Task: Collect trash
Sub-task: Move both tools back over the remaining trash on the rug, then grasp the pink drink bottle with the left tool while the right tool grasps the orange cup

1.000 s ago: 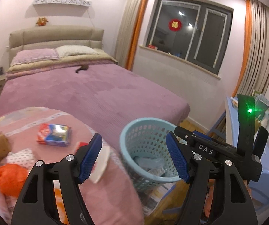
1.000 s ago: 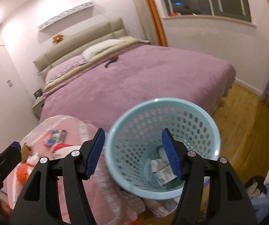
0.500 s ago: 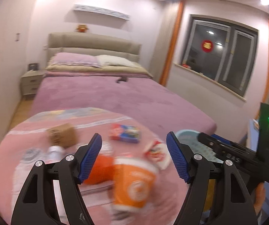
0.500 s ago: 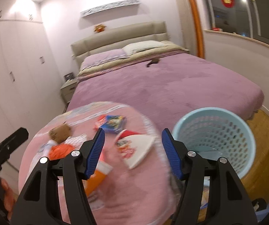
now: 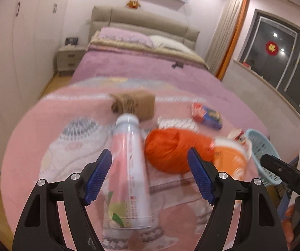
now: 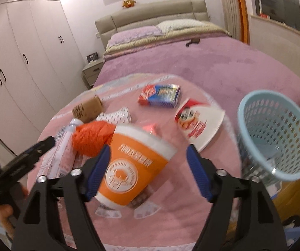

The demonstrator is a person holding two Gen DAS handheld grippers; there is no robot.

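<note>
Trash lies on a round table with a pink cloth. My left gripper is open above a clear plastic bottle lying on its side, with an orange bag to its right. My right gripper is open around an orange paper cup lying tilted; the fingers do not touch it. A brown box, a red-blue packet and a white lid with a cartoon print lie further back. The light blue trash basket stands off the table's right edge.
A bed with a purple cover stands behind the table. White wardrobes line the left wall, with a nightstand by the bed. A window is at the right. Wooden floor shows beside the basket.
Both grippers have swung left from over the basket to above the table. The left now hangs over the bottle, the right over the orange cup. Both stay open.
</note>
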